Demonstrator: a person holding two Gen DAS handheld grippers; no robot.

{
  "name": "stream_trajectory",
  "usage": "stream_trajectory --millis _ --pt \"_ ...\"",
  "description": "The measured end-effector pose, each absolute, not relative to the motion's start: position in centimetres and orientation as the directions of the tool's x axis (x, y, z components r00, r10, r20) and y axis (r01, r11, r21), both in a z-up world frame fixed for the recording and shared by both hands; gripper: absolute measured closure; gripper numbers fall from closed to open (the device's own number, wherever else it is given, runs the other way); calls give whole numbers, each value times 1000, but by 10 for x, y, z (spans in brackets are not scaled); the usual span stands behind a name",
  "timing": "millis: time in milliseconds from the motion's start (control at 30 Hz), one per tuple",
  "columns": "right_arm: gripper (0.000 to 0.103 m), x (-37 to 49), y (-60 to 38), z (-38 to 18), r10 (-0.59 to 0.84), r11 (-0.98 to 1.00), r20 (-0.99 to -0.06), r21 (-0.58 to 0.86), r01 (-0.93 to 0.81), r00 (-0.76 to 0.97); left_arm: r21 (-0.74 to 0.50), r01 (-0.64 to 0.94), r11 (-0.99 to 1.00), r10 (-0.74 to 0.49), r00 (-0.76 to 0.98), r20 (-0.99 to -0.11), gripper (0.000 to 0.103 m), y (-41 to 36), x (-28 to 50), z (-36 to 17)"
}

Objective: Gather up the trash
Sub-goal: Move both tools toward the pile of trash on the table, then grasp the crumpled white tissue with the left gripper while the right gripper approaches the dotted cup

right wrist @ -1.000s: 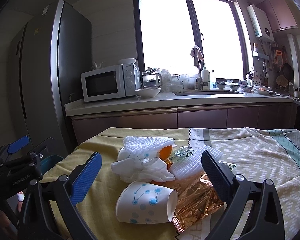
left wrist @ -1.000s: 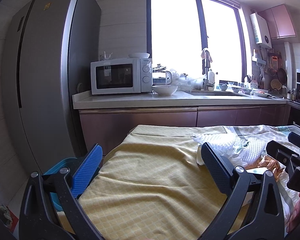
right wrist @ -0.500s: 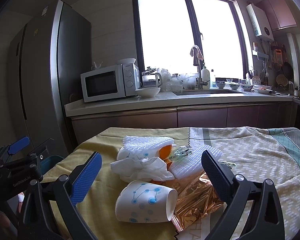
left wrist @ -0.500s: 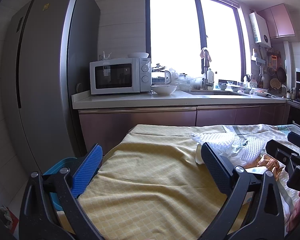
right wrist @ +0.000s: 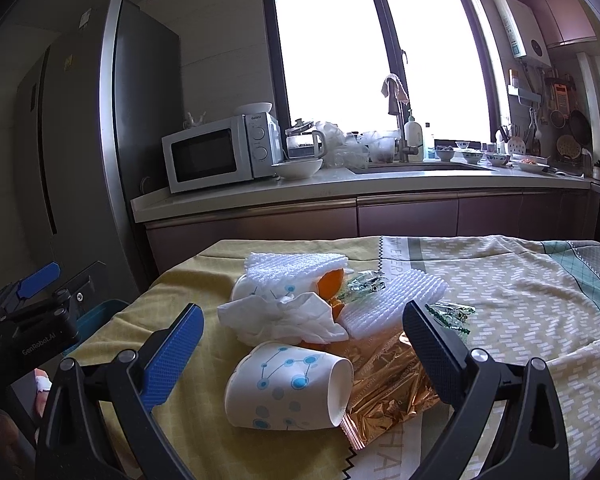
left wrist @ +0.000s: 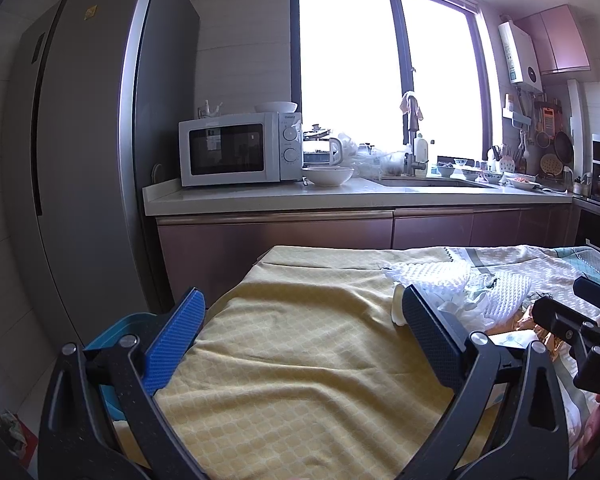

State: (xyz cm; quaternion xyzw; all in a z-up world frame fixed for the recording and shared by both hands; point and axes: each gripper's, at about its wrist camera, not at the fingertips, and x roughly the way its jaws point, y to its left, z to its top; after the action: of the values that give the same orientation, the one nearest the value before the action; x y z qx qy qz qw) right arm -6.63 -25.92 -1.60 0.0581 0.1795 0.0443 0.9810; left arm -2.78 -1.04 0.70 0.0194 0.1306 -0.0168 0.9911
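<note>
A heap of trash lies on the cloth-covered table (right wrist: 520, 300). Nearest is a paper cup (right wrist: 288, 388) with blue dots, lying on its side between the fingers of my open, empty right gripper (right wrist: 304, 344). Beside it lie a copper foil wrapper (right wrist: 384, 376), a crumpled white tissue (right wrist: 284, 316), white foam netting (right wrist: 392, 300), a second cup (right wrist: 256, 290) and orange peel (right wrist: 330, 282). My left gripper (left wrist: 300, 332) is open and empty over the bare yellow cloth (left wrist: 300, 360), left of the heap (left wrist: 452, 292).
A teal bin (left wrist: 112, 328) stands on the floor at the table's left edge; it also shows in the right wrist view (right wrist: 96, 316). A counter (right wrist: 340, 188) with a microwave (right wrist: 220, 152), bowls and a sink runs behind. A tall fridge (left wrist: 80, 160) stands at the left.
The right gripper has edged slightly forward and down toward the lying cup. The left gripper has barely moved.
</note>
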Motion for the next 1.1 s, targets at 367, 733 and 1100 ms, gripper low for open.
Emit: stream_trajectory --millis 367,733,1100 --pt "25 -64 -266 -36 185 978 -438 173 -120 880 46 100 994 -82 950 -301 6 -22 -22 -2" --pt "71 -53 -270 -61 316 938 -520 295 -181 793 60 243 968 -202 900 -386 6 -50 -6 -15" --pt "94 -57 -292 -56 403 894 -475 386 -227 782 -38 426 904 -368 729 -577 36 -86 73 -42"
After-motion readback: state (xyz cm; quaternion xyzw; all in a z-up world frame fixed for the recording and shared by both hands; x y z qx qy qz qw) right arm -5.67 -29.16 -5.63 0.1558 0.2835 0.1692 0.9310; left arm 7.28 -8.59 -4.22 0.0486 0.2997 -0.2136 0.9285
